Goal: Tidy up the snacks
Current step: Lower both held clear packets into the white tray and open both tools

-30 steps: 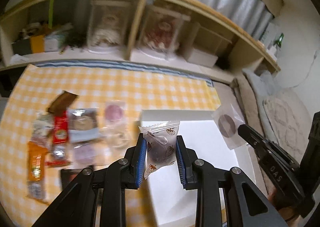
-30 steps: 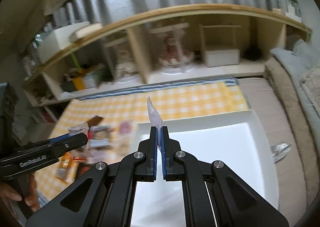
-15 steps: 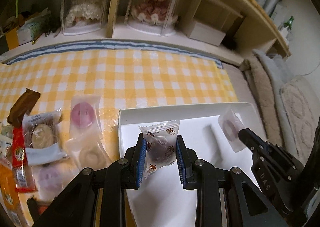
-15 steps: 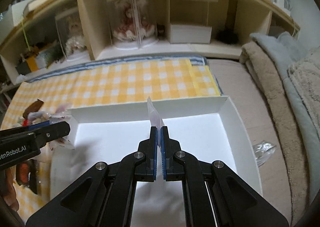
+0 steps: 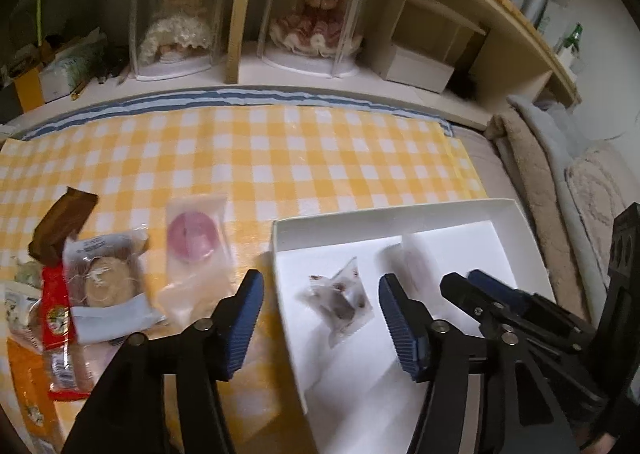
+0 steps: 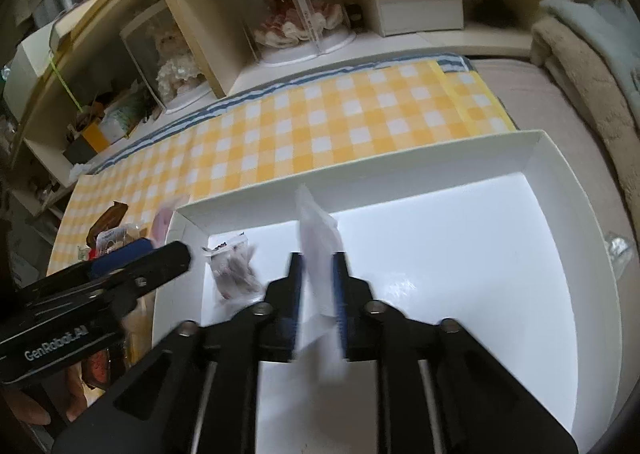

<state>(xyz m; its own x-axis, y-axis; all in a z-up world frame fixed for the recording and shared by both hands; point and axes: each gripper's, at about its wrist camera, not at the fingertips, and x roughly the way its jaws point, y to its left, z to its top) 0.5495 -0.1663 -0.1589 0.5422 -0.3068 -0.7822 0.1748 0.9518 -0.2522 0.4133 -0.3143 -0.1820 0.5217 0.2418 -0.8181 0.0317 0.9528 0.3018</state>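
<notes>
Lying loose in white box (image 5: pixel 460 213): snack packet (image 5: pixel 340 304)

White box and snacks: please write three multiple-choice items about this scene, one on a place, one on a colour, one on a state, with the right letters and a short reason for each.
1. Where does the small printed packet lie?
A. inside the white box
B. on the shelf
C. on the checked cloth

2. Which colours has the checked cloth?
A. red and black
B. yellow and white
C. green and grey

3. How does the left gripper stand?
A. shut on the packet
B. open, fingers apart from the packet
C. shut on nothing

Answers:
1 A, the packet rests on the box floor.
2 B, the squares are yellow and white.
3 B, its jaws have just been opening and the packet lies free between them.
</notes>
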